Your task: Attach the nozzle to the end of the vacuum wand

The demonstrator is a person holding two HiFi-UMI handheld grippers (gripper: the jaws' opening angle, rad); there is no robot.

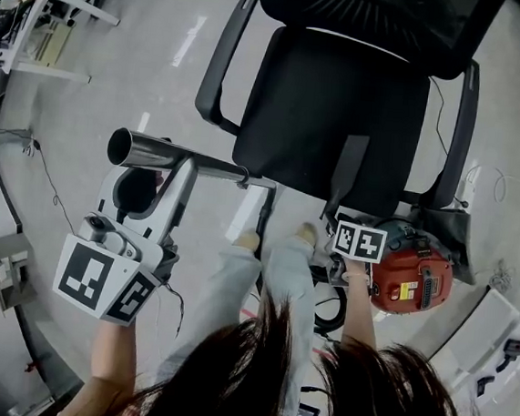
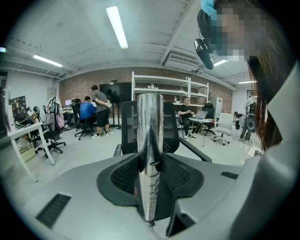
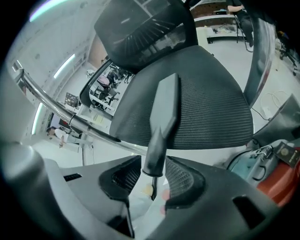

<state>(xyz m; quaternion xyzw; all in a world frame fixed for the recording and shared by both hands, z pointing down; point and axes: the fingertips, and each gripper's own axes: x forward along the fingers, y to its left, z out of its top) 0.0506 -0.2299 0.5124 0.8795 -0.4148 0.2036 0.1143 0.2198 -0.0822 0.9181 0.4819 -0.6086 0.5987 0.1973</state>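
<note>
The black nozzle [image 3: 161, 117] is seen over the seat of the office chair [image 3: 211, 108], right of centre in the head view, its round end pointed at the right hand-held gripper [image 3: 154, 180]. That gripper's jaws are held apart with the round end between them; the pads are close beside it but are not seen to press. The chrome wand [image 2: 150, 122] is clamped in the closed left hand-held gripper [image 2: 150, 164], with its open end turned to the head view's upper left. A red vacuum cleaner [image 1: 413, 281] is set on the floor [image 1: 163, 74] at lower right.
</note>
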